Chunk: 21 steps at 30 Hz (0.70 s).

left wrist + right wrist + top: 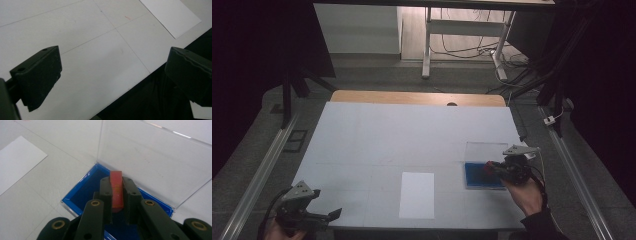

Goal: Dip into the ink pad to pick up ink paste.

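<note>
A small flat red block [116, 178] stands on edge between the jaws of my right gripper [116, 191], which is shut on it. It hangs just over a shallow blue tray [81, 192] whose clear lid [150, 152] stands open behind. In the high view the right gripper [490, 168] is at the right front of the table, with the red block [486, 167] over the blue tray [479, 177]. My left gripper [331, 215] rests at the table's front left corner, and its jaws [112, 72] are wide open with nothing between them.
A white sheet of paper [417, 195] lies flat at the front middle of the white table cover [412, 130]; it also appears as a sheet [17, 160] left of the tray. The table's front edge runs under the left gripper. A wooden strip [417, 97] borders the far side.
</note>
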Tool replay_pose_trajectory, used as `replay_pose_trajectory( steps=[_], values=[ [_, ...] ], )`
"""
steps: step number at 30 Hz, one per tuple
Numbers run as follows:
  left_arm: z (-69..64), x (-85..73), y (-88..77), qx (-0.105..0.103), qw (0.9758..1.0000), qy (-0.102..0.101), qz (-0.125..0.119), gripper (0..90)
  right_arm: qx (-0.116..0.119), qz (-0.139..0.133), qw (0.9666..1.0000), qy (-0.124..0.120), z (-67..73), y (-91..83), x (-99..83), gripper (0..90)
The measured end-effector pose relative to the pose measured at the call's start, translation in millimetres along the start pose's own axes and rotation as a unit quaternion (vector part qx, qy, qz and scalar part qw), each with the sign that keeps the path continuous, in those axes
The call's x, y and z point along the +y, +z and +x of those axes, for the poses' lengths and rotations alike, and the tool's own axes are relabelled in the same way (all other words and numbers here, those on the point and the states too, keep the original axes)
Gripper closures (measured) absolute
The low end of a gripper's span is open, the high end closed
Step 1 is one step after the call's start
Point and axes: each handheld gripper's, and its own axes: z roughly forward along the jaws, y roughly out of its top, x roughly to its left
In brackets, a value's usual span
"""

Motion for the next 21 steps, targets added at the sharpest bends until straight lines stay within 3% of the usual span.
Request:
replay_pose_trajectory(
  steps=[8,13,21],
  values=[
    [0.4,0.3,0.3,-0.002,1.0000,-0.001,0.001,1.2,0.002,0.010,0.9998,-0.018,3.1,5.3,0.2,80.1],
    [-0.1,0.2,0.3,-0.002,1.0000,0.001,0.001,1.2,-0.002,0.032,0.9993,-0.020,4.1,13.1,-1.2,80.1],
    [-0.2,0.3,0.4,-0.003,1.0000,0.002,0.001,1.2,-0.003,0.042,0.9988,-0.024,3.5,18.6,-3.0,80.2]
  ],
)
